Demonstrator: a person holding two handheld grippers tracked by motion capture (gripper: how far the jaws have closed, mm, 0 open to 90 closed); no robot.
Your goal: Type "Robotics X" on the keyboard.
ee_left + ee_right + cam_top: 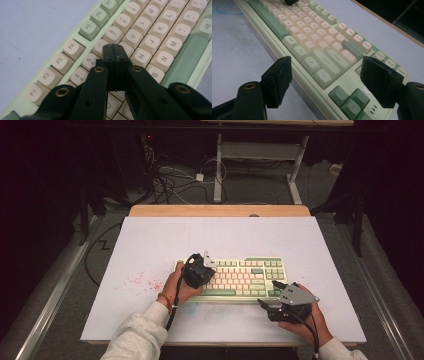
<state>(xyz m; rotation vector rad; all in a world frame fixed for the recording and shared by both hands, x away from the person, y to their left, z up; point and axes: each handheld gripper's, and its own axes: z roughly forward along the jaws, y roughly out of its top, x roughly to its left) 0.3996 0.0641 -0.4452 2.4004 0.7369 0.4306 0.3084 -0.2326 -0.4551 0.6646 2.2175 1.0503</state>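
While closed left gripper [115, 53] tops keyboard [160, 32], table [150, 240] lies open.

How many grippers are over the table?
2: the shut left gripper on the cream-and-green keyboard's left keys; the open right gripper at its near right corner.

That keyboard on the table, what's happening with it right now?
A person works at a cream and green keyboard on a white table with a gripper in each hand. The left gripper has its jaws shut and its tip sits over the keys near the 6, as if to press one. The right gripper waits open near the keyboard's right end, by the arrow keys.
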